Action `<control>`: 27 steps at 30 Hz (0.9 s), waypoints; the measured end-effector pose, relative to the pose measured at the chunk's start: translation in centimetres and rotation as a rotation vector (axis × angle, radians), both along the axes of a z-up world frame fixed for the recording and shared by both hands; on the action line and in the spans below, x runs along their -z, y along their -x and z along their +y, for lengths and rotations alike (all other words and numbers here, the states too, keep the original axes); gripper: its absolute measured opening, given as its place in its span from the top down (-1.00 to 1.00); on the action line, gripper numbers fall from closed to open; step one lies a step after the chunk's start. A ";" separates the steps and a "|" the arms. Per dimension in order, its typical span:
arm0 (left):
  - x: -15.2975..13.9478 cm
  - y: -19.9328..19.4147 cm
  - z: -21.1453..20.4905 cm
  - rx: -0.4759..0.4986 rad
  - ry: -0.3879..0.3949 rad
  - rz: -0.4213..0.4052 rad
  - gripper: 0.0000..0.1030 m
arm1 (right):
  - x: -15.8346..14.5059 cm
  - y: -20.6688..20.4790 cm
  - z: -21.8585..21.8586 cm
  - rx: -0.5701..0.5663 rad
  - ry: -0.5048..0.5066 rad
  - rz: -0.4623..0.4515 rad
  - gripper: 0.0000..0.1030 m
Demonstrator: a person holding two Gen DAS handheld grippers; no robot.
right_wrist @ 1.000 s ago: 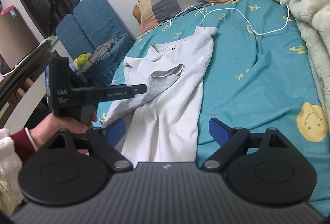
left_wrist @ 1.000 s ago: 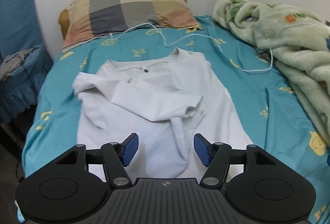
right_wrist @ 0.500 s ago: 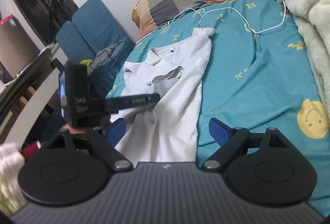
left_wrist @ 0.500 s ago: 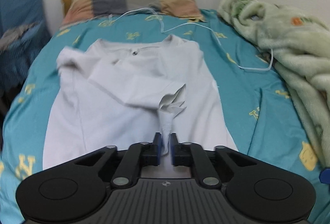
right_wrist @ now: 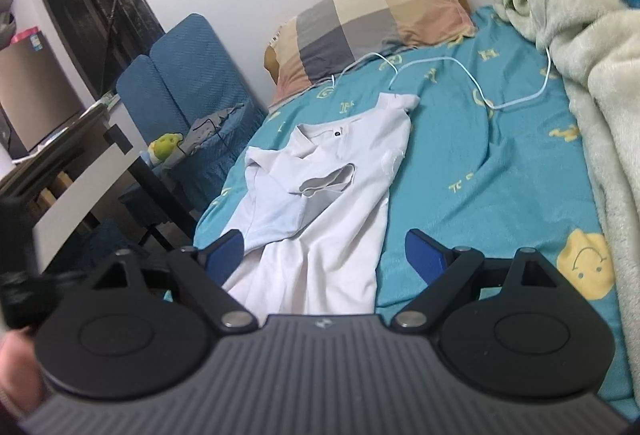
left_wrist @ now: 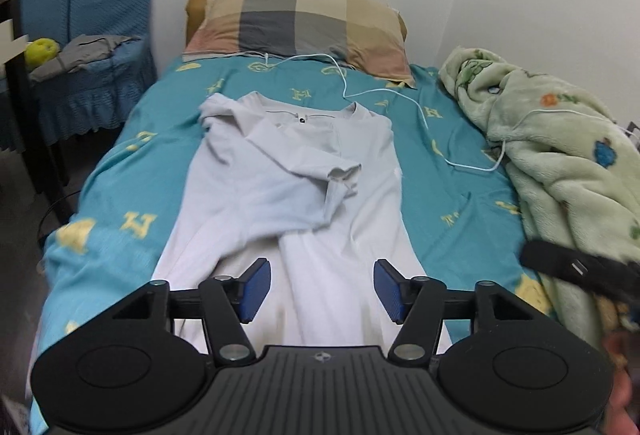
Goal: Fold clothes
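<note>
2 grippers, both empty: left gripper [left_wrist: 321, 290] jaws opening, right gripper [right_wrist: 324, 255] spread wide. White shirt [left_wrist: 304, 211] lies mid-bed at 12 o'clock, hem hidden behind the gripper bodies.

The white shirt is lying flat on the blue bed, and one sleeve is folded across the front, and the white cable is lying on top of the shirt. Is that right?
Almost. The white cable is not on top of the white shirt; it lies on the blue bed beyond the collar, running from the pillow to the blanket. The left wrist view shows it.
</note>
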State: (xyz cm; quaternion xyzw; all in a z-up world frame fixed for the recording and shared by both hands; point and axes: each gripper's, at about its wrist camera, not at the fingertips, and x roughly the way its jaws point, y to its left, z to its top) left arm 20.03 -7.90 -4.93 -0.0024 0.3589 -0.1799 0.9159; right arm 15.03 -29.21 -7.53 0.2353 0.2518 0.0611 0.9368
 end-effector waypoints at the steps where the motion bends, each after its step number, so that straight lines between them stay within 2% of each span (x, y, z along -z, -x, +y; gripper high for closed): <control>1: -0.3 1.1 0.1 0.001 -0.012 -0.012 -0.21 | -0.1 0.2 0.1 -0.003 0.007 -0.006 -0.73; 2: -0.5 2.3 0.3 0.002 -0.023 -0.024 -0.23 | -0.2 0.4 0.3 -0.007 0.015 -0.012 -0.73; 4: -0.9 4.4 0.8 0.005 -0.024 -0.048 -0.41 | -0.4 0.8 0.6 -0.013 0.031 -0.024 -0.73; 7: -0.5 6.9 1.9 0.044 -0.014 -0.071 -0.45 | -0.3 1.5 1.4 -0.024 0.061 -0.032 -0.73; 10: -0.4 7.9 2.6 0.034 -0.041 -0.080 -0.46 | -0.2 2.2 2.3 -0.047 0.075 -0.042 -0.73; 17: -1.1 8.6 2.9 0.028 0.005 -0.124 -0.56 | 0.0 2.2 3.7 -0.066 0.118 -0.073 -0.73; 27: 0.0 8.0 3.4 0.039 0.038 -0.068 -0.57 | 0.6 1.2 5.0 -0.074 0.181 -0.105 -0.73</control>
